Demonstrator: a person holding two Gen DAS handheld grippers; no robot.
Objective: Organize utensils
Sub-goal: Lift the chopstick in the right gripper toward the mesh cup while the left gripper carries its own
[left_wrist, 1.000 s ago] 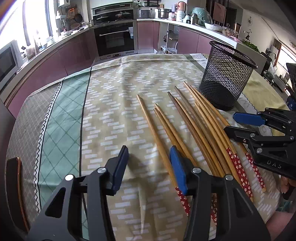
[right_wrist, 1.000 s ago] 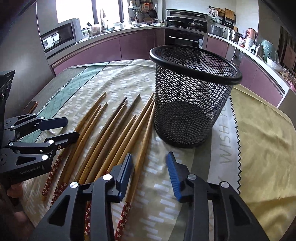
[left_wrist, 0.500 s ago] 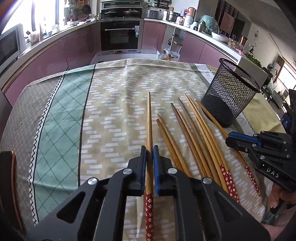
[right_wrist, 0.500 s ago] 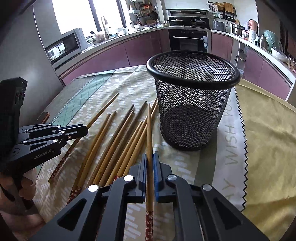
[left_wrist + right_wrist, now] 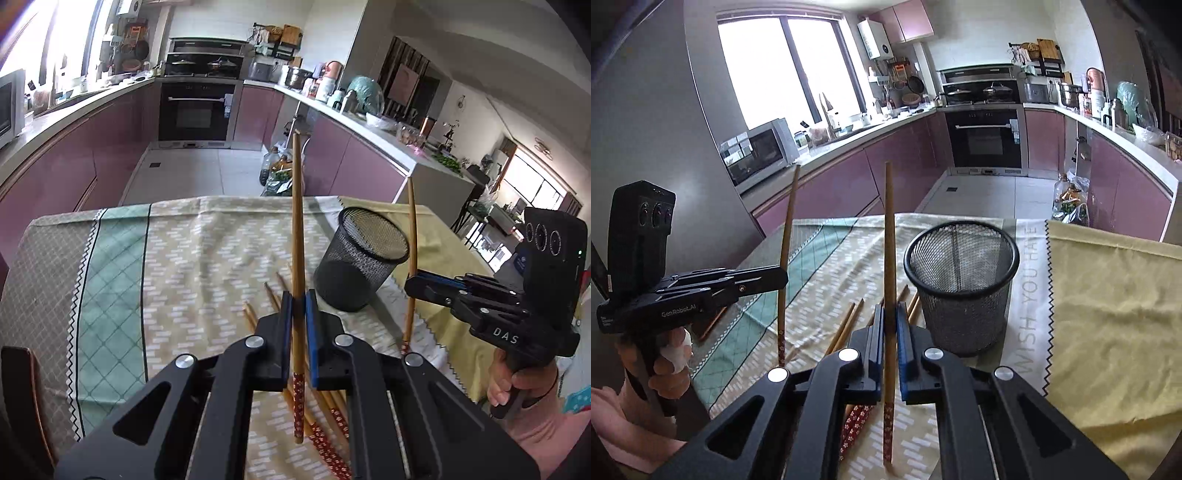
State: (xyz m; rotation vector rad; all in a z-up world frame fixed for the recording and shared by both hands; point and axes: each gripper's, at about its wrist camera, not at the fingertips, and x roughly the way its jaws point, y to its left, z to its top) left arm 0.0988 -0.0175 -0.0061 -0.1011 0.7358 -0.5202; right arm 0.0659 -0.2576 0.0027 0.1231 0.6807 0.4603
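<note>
Left gripper [image 5: 298, 295] clenched on one chopstick [image 5: 295, 221], upright above the table; right gripper [image 5: 890, 314] grips another chopstick [image 5: 888, 240] the same way. Remaining chopsticks [image 5: 846, 325] lie on the tablecloth [image 5: 207, 251], mostly hidden behind both grippers. Mesh basket [image 5: 962, 280] stands just beside them; only the right view shows inside it.

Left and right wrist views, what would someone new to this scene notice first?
Two chopsticks held up off the table: the left gripper is shut on one chopstick, and the right gripper is shut on another chopstick. Just beyond them stands an empty black mesh cup on the patterned tablecloth, with the remaining chopsticks lying beside it.
</note>
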